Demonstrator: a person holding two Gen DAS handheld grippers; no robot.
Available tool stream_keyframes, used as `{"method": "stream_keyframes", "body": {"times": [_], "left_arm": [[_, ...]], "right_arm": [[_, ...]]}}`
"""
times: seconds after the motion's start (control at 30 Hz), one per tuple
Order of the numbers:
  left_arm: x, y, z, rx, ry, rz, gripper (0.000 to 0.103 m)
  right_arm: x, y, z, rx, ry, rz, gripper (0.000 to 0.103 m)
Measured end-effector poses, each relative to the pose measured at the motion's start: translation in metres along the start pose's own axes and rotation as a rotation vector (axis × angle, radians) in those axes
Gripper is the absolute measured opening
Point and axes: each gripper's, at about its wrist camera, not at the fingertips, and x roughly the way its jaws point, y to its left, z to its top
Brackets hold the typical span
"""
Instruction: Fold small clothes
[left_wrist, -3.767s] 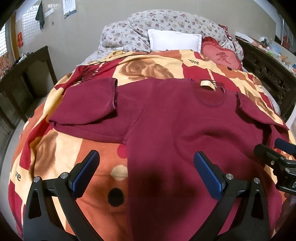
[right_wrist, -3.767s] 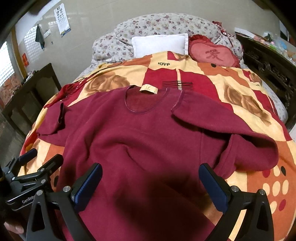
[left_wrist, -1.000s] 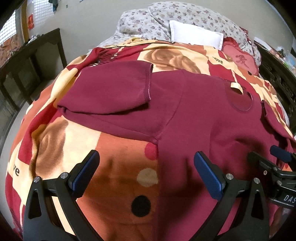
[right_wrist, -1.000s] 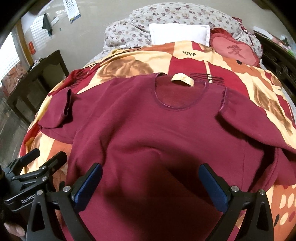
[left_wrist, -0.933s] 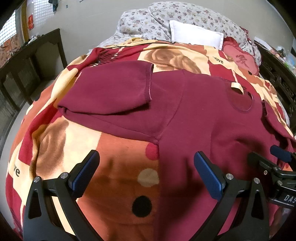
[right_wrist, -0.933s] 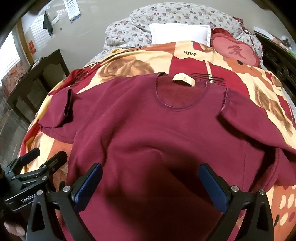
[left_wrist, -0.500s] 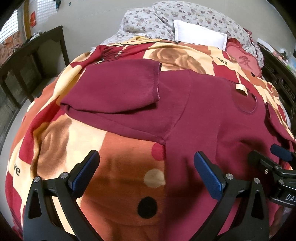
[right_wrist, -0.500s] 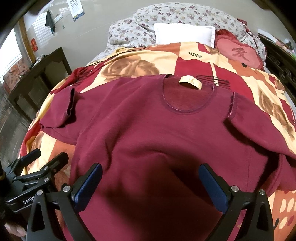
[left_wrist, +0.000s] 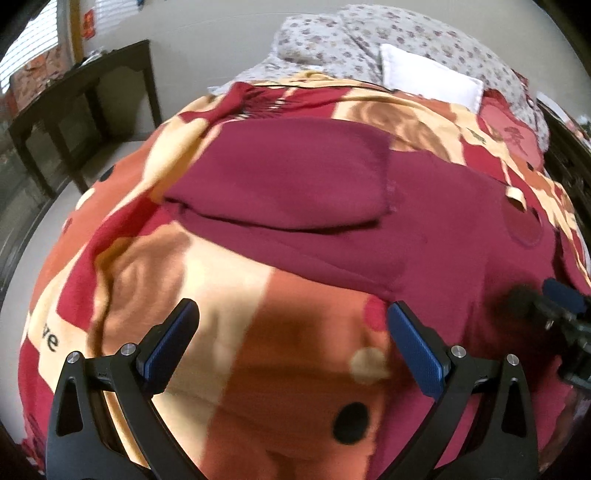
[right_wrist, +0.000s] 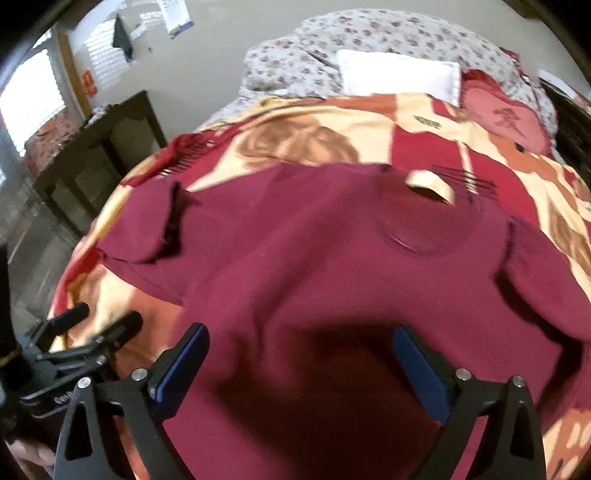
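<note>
A dark red sweatshirt (left_wrist: 443, 229) lies face up on a patterned blanket (left_wrist: 229, 332), neck hole with a beige label (right_wrist: 430, 186) toward the pillows. Its left sleeve (left_wrist: 288, 181) is folded back on itself; the right sleeve (right_wrist: 546, 288) is folded over too. My left gripper (left_wrist: 291, 339) is open and empty above the blanket, left of the sweatshirt's body. My right gripper (right_wrist: 299, 362) is open and empty above the lower body of the sweatshirt (right_wrist: 332, 295). Each gripper shows at the edge of the other's view.
A white pillow (right_wrist: 399, 77) and a red cushion (right_wrist: 506, 118) lie at the head of the bed on floral bedding (left_wrist: 369, 40). A dark wooden table (left_wrist: 74, 107) stands left of the bed. Dark carved furniture (left_wrist: 569, 155) lines the right side.
Both grippers have moved left and forward over the bed. The left one now hangs over bare blanket beside the sweatshirt. Both stay open; the sweatshirt has not moved.
</note>
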Motion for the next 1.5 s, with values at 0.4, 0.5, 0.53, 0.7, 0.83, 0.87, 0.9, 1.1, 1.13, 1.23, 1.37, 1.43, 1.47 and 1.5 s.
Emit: {"method": "stream_keyframes", "body": {"times": [0.4,0.5,0.53,0.7,0.83,0.87,0.9,1.1,1.13,1.23,1.37,1.43,1.47,1.5], "left_arm": [[0.008,0.046,-0.002,-0.062,0.021,0.043,0.102],[0.011,0.052,-0.005,-0.072,0.03,0.044,0.102],[0.011,0.054,-0.005,-0.076,0.033,0.044,0.102],[0.012,0.059,-0.004,-0.096,0.035,0.044,0.102],[0.01,0.058,-0.004,-0.1,0.033,0.045,0.102],[0.008,0.058,-0.004,-0.098,0.031,0.045,0.102],[0.007,0.056,-0.004,-0.097,0.029,0.045,0.102],[-0.001,0.05,-0.005,-0.081,0.015,0.045,0.102],[-0.002,0.048,-0.004,-0.079,0.013,0.044,0.102],[-0.005,0.041,-0.003,-0.074,0.007,0.031,0.102],[-0.006,0.026,-0.003,-0.045,0.008,0.024,0.102],[-0.006,0.017,-0.002,-0.032,0.012,0.017,0.102],[-0.006,0.014,-0.002,-0.027,0.011,0.014,0.102],[-0.007,0.01,-0.001,-0.022,0.01,0.011,0.102]], "right_arm": [[0.069,0.067,0.063,-0.032,-0.002,0.233,0.089],[0.086,0.073,0.07,-0.021,0.006,0.287,0.068],[0.092,0.075,0.072,-0.016,0.016,0.307,0.06],[0.101,0.082,0.07,-0.023,0.025,0.356,0.02],[0.074,0.082,0.069,-0.047,-0.077,0.333,0.006],[0.061,0.079,0.068,-0.05,-0.116,0.33,0.006],[0.047,0.076,0.069,-0.059,-0.154,0.319,0.006],[-0.027,0.026,0.066,-0.051,-0.261,0.217,0.006],[-0.039,0.01,0.064,-0.043,-0.274,0.176,0.006],[-0.065,-0.036,0.054,0.005,-0.307,0.081,0.006],[-0.082,-0.09,0.041,0.096,-0.294,-0.02,0.006],[-0.084,-0.112,0.033,0.124,-0.269,-0.067,0.006],[-0.084,-0.124,0.028,0.135,-0.257,-0.097,0.006],[-0.084,-0.13,0.024,0.142,-0.248,-0.112,0.006]]}}
